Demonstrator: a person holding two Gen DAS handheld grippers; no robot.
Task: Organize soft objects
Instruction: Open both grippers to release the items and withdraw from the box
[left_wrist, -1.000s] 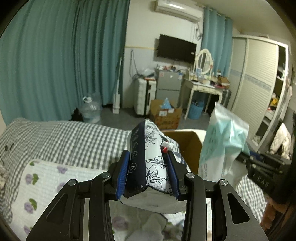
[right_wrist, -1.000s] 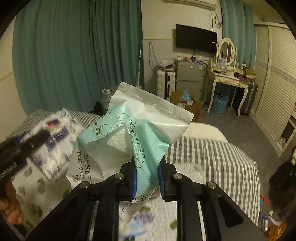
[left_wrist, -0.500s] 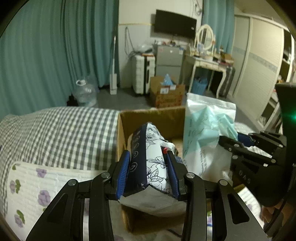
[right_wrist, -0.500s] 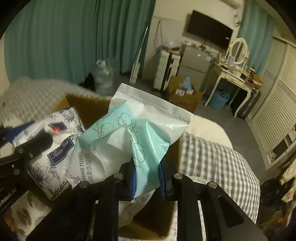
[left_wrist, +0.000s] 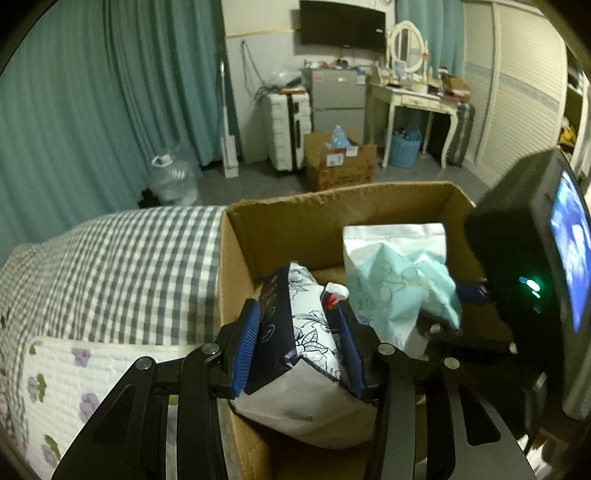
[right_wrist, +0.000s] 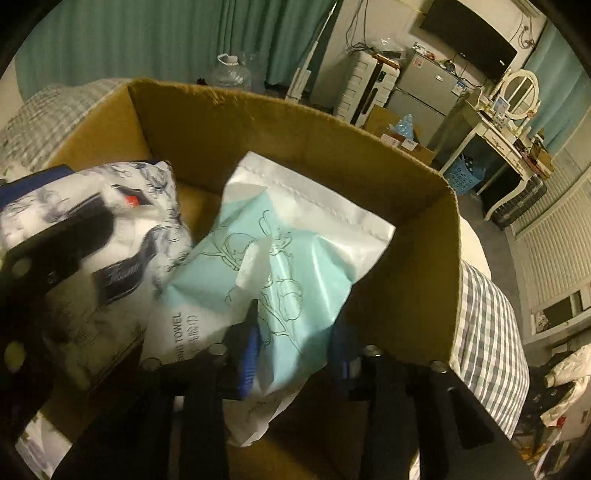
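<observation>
My left gripper (left_wrist: 301, 341) is shut on a navy and white floral tissue pack (left_wrist: 303, 354) and holds it inside the left side of an open cardboard box (left_wrist: 332, 218). The pack also shows in the right wrist view (right_wrist: 122, 236). My right gripper (right_wrist: 295, 350) has its jaws spread around a mint and white face-towel bag (right_wrist: 280, 273), which sits in the box (right_wrist: 369, 147) to the right of the tissue pack. The bag also shows in the left wrist view (left_wrist: 399, 280).
The box rests on a bed with a grey checked sheet (left_wrist: 140, 266) and a white floral quilt (left_wrist: 74, 373). Beyond stand teal curtains (left_wrist: 110, 92), a water jug (left_wrist: 173, 177), a white suitcase (left_wrist: 288, 129), a second carton (left_wrist: 340, 162) and a dressing table (left_wrist: 413, 96).
Both grippers have moved down and forward into the cardboard box with their packs. The right gripper's jaws have widened around the towel bag, which now sits lower in the box.
</observation>
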